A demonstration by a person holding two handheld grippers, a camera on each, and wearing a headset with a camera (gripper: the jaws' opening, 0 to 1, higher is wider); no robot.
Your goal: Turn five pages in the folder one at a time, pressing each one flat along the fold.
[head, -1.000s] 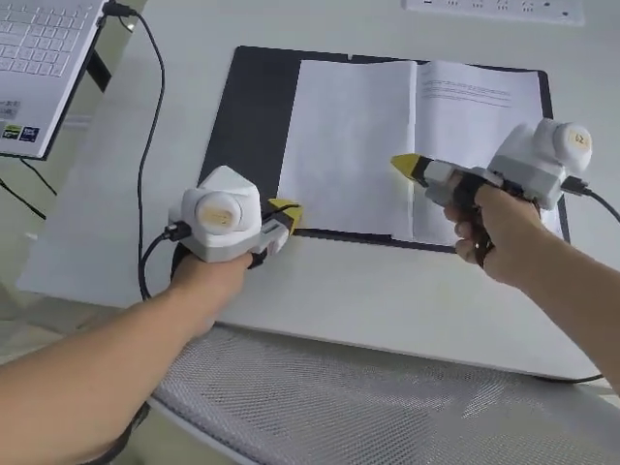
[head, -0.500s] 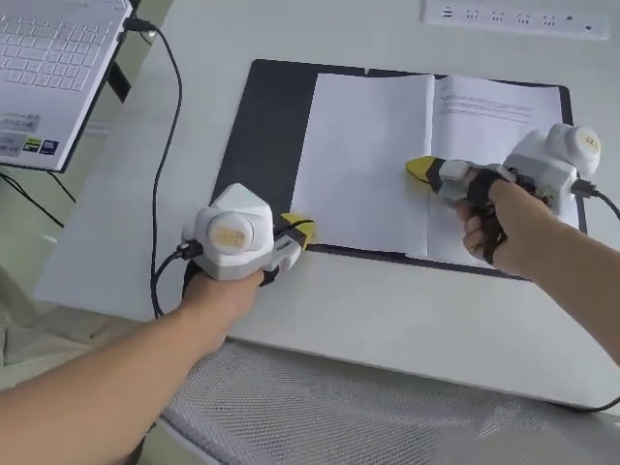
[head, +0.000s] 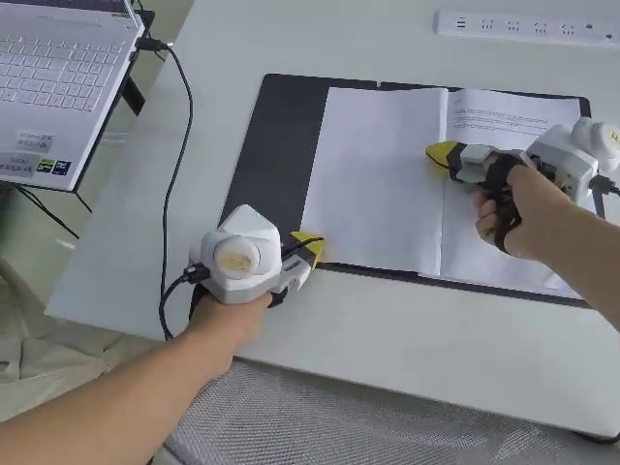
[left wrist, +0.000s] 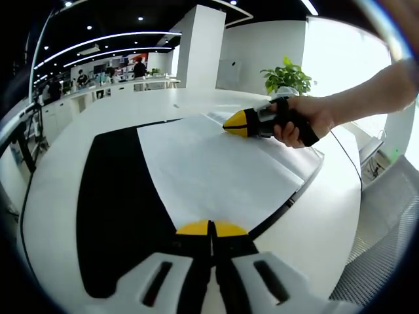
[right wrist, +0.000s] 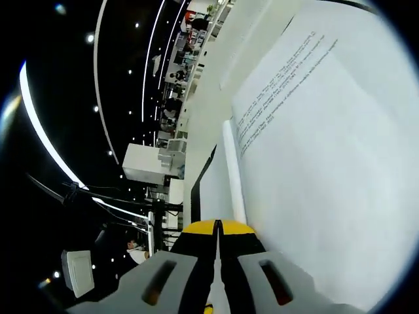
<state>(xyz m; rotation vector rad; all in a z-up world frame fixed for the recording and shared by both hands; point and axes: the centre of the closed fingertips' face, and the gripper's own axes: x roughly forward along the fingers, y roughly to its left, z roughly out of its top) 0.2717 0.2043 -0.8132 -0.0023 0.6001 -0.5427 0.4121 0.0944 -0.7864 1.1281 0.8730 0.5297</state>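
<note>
**Right gripper further up the fold; left gripper in place**

Compared with a second ago, the right gripper (head: 441, 155) sits further from the near edge of the folder (head: 266, 145), up along the fold (head: 444, 213). The left gripper (head: 308, 246) keeps its place at the folder's near edge. The overall shift of the head view is camera movement only.

Far left: a laptop (head: 48, 87) stands open at the counter (head: 387, 329) corner. A black cable (head: 174, 145) runs from beside it down to the left gripper.

Left gripper: jaws closed together with nothing between them, as its own view confirms (left wrist: 211, 227). The tip is at the near left corner of the blank page (head: 378, 174), over the folder's near edge. Contact with the paper cannot be determined.

Folder: it lies open and flat on the counter. The left inner cover is bare black, and the blank page lies flat to its right. Beyond the fold lies a printed page (head: 504, 126) with a few lines of text at its top.

Right gripper: jaws closed together and empty, as its own view shows (right wrist: 217, 226). The yellow tip rests at the fold, pointing left toward the blank page. In the left gripper view (left wrist: 236, 122) it appears to sit on the paper, with a hand (left wrist: 298, 121) wrapped around its body.

Far right, top: a white power strip (head: 528, 27) lies on the counter, well apart from the folder.
</note>
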